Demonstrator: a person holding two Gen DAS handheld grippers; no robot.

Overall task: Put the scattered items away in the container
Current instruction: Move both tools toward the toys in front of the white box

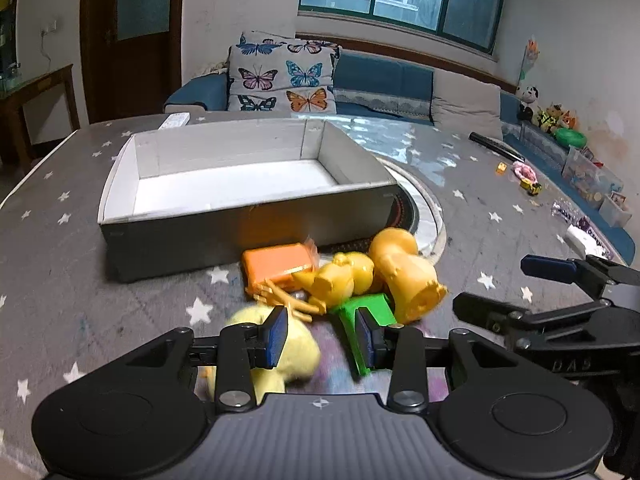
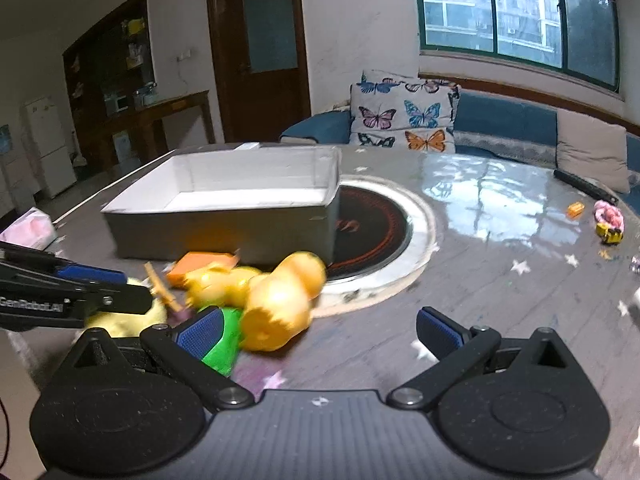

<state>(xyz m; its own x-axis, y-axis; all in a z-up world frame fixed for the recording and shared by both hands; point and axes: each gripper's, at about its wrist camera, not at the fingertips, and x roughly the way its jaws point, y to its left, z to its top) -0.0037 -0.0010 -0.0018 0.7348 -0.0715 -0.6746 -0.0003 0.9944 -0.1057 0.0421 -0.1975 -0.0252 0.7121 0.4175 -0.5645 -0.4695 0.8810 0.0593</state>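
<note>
A grey box with a white inside stands on the star-patterned table; it also shows in the right wrist view. In front of it lies a pile of toys: an orange block, a yellow duck figure, a yellow-orange figure on its side, a green piece and a pale yellow soft toy. My left gripper is open and empty, its jaws either side of the gap between the soft toy and the green piece. My right gripper is open wide and empty, just right of the pile.
A round hotplate is set in the table right of the box. Small toys and a black remote lie at the far right. A tissue pack sits at the left edge. A sofa with cushions stands behind.
</note>
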